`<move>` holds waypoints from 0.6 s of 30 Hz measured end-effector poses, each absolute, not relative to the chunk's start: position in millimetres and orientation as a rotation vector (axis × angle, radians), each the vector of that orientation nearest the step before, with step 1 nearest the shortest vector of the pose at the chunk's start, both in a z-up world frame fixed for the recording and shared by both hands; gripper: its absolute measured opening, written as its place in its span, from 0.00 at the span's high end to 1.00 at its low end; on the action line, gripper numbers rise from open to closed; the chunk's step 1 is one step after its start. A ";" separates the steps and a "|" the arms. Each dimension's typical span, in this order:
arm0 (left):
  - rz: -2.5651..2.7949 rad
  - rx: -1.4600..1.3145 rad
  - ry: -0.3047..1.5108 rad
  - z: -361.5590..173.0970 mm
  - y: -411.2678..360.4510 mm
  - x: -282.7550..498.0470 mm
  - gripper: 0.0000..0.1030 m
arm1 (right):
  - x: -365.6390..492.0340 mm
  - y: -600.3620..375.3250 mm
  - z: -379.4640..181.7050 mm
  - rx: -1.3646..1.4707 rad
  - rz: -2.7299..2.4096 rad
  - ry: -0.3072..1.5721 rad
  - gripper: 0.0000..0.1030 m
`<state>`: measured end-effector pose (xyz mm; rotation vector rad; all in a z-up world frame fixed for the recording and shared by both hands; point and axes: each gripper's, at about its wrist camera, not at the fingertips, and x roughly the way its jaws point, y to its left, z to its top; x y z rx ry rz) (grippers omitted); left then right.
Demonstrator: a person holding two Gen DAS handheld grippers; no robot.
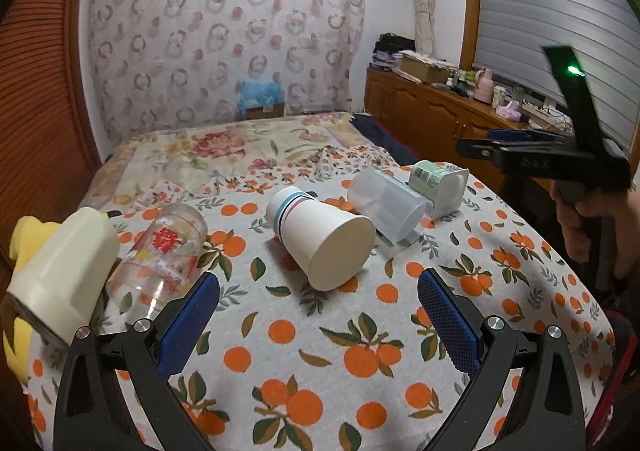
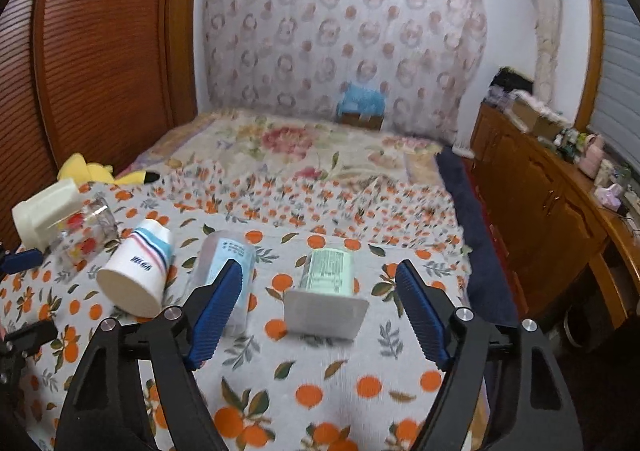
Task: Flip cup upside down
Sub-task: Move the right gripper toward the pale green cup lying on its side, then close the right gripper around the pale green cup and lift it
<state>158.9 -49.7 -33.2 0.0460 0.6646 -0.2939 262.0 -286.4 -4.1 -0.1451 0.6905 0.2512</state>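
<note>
Several cups lie on their sides on the orange-print cloth (image 1: 320,351). A white paper cup (image 1: 320,237) with blue and pink stripes lies ahead of my open, empty left gripper (image 1: 319,299); it also shows in the right wrist view (image 2: 138,271). A clear glass (image 1: 164,255) with red print lies to its left, beside a cream plastic cup (image 1: 60,271). A frosted plastic cup (image 1: 386,207) and a white square-based cup (image 1: 440,185) with a green label lie to the right. My right gripper (image 2: 320,287) is open and empty, just short of the green-label cup (image 2: 328,291).
A yellow plush toy (image 2: 92,171) lies at the cloth's left edge. A floral bedspread (image 2: 300,147) stretches behind. A wooden cabinet (image 2: 532,187) with clutter stands to the right. A brown slatted wardrobe (image 2: 100,51) stands to the left.
</note>
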 end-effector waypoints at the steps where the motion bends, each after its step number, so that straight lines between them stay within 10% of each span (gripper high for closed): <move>1: -0.295 0.046 0.672 -33.5 -49.7 162.3 0.07 | 270.9 -284.4 -6.5 -0.147 0.258 0.712 0.24; 18: -0.335 0.055 0.711 -33.6 -56.6 175.9 0.07 | 359.4 -280.3 -62.6 -0.164 0.271 1.141 0.50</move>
